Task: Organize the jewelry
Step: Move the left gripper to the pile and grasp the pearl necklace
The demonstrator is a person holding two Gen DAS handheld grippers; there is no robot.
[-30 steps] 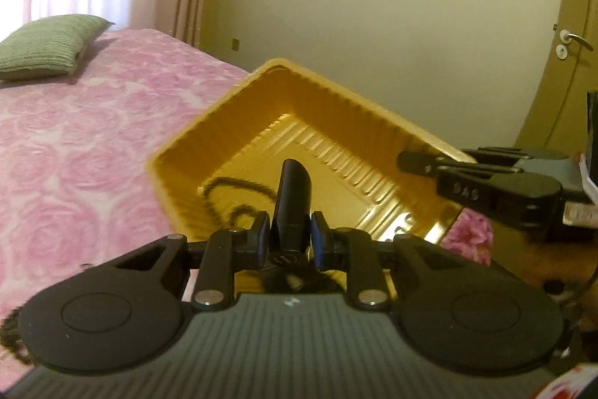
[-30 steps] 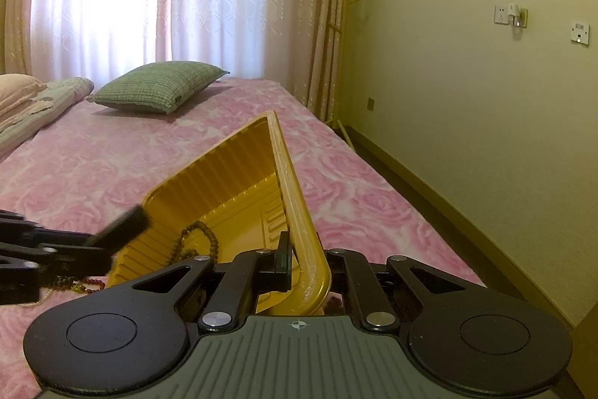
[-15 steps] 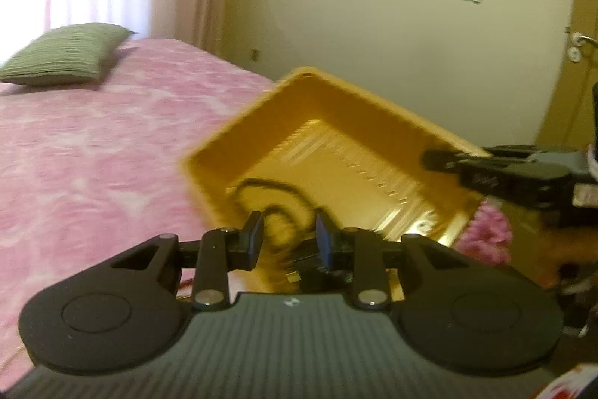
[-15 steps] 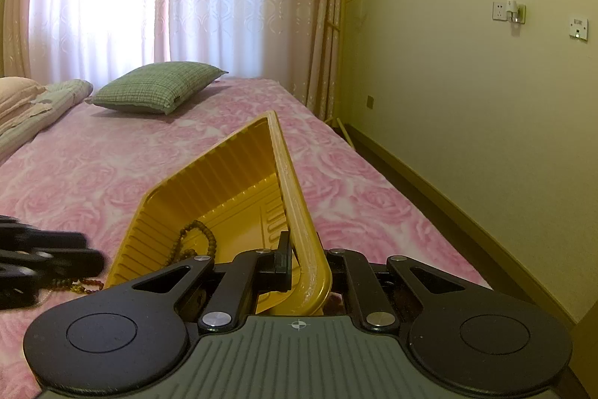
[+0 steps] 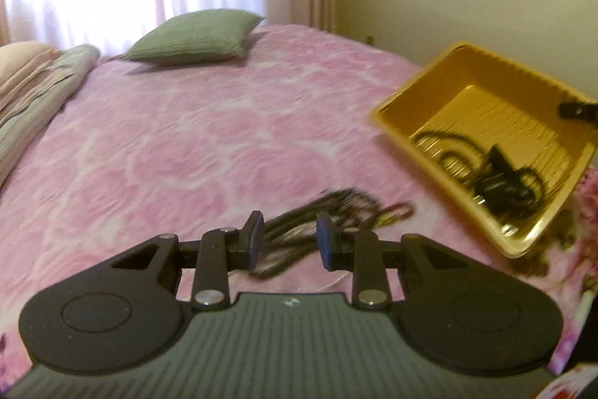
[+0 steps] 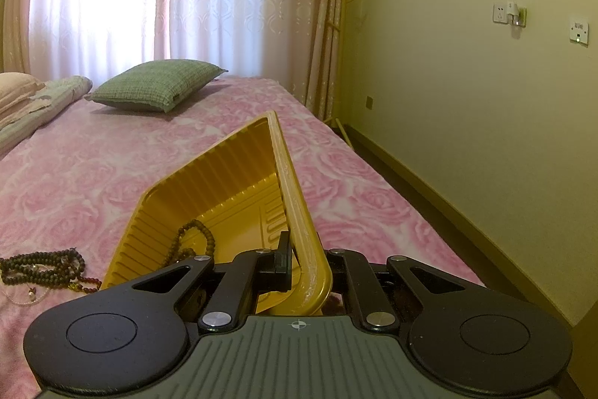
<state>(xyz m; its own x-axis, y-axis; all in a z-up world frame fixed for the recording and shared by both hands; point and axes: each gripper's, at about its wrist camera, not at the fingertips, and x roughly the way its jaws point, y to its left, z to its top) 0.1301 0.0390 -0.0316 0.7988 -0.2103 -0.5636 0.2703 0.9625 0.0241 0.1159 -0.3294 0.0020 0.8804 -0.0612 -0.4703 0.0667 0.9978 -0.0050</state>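
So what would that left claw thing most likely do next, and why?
Probably ease the left gripper down and forward onto the dark bead strands on the pink bedspread and close. Its jaws stand apart with nothing between them, the beads lie just ahead, and the right gripper is holding the yellow tray tilted by its rim, beads already inside.

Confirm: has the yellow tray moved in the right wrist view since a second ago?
No. The yellow tray sits the same against the green pillow, clamped by the right gripper.
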